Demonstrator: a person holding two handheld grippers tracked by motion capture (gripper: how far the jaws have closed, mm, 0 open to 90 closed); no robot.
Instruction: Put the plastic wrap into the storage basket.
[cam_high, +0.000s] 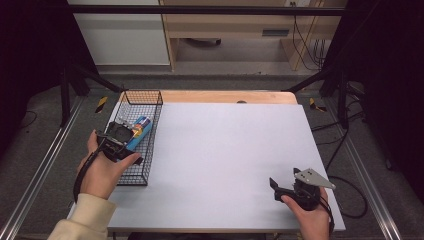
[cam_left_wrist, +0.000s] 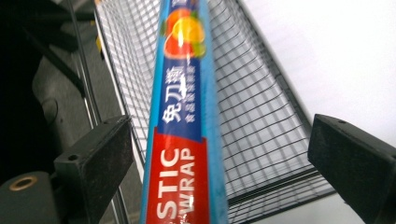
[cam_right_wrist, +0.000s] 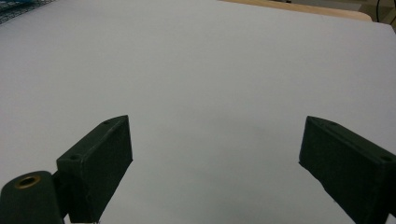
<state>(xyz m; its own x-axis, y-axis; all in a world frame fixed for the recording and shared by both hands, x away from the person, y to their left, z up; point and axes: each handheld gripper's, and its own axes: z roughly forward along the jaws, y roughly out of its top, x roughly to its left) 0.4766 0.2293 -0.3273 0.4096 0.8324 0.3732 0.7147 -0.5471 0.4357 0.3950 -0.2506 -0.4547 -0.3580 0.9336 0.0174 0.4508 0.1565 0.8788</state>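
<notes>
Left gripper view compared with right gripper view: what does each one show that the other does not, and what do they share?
Left gripper view: a blue plastic wrap box between open jaws, printed with fruit, above a wire basket. Right gripper view: the table's wooden far edge beyond open jaws with nothing between them. Both: the white table surface and a pair of black jaws set wide apart.

Your blue plastic wrap box (cam_left_wrist: 187, 116) with red label, white lettering, orange fruit print, black wire basket (cam_high: 150, 107) upper left, pale grey table (cam_high: 225, 150), black jaws.

A blue plastic wrap box (cam_left_wrist: 187, 116) runs between the left gripper's (cam_left_wrist: 219, 158) wide-spread jaws, above a wire basket (cam_left_wrist: 261, 116).
</notes>
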